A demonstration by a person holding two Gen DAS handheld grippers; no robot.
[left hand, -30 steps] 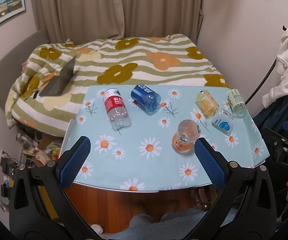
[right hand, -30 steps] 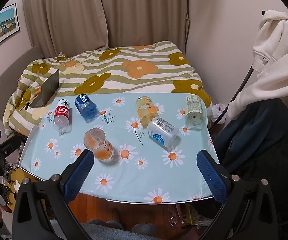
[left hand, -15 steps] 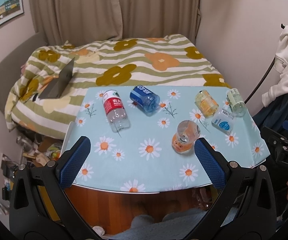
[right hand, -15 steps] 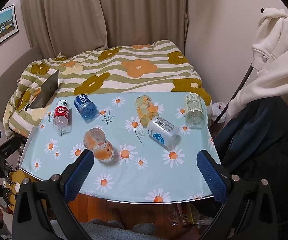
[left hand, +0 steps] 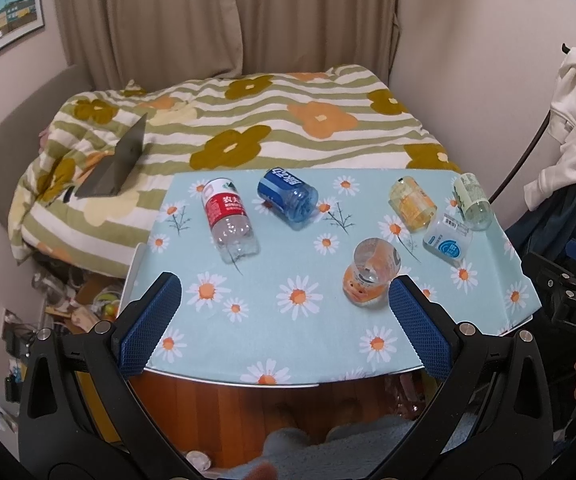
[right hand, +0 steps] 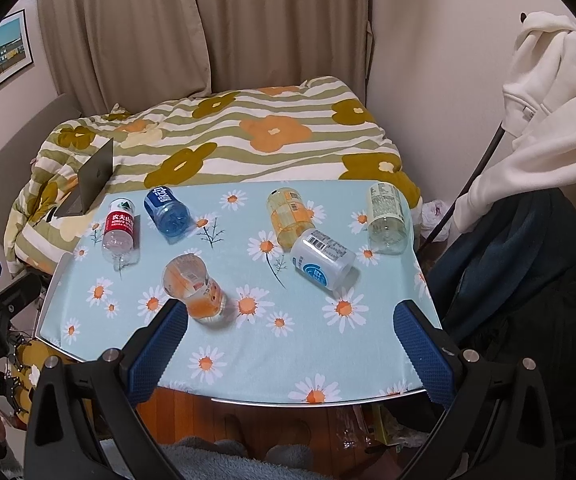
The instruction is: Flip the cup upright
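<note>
Several cut-bottle cups lie on their sides on the daisy tablecloth [left hand: 312, 336]. From left to right they are a red-label one [left hand: 229, 220], a blue one [left hand: 288, 196], a clear orange-tinted one [left hand: 372, 272] nearest me, a yellow one [left hand: 412, 204], a white-blue one [left hand: 448, 236] and a pale green one [left hand: 472, 200]. The right wrist view shows the red-label cup [right hand: 119, 230], the blue cup [right hand: 167, 210], the orange cup [right hand: 193, 284], the yellow cup [right hand: 290, 216], the white-blue cup [right hand: 322, 258] and the green cup [right hand: 386, 218]. My left gripper [left hand: 283, 320] and right gripper [right hand: 292, 344] are open and empty, above the table's front edge.
A bed with a flowered striped quilt [left hand: 247, 120] stands behind the table, with a laptop [left hand: 117, 164] on it. Clothes hang at the right [right hand: 548, 112]. The table's front edge [right hand: 312, 402] lies under my grippers. Clutter lies on the floor at the left [left hand: 71, 304].
Both views have shifted only slightly. No cup has moved, and both grippers stay open.
</note>
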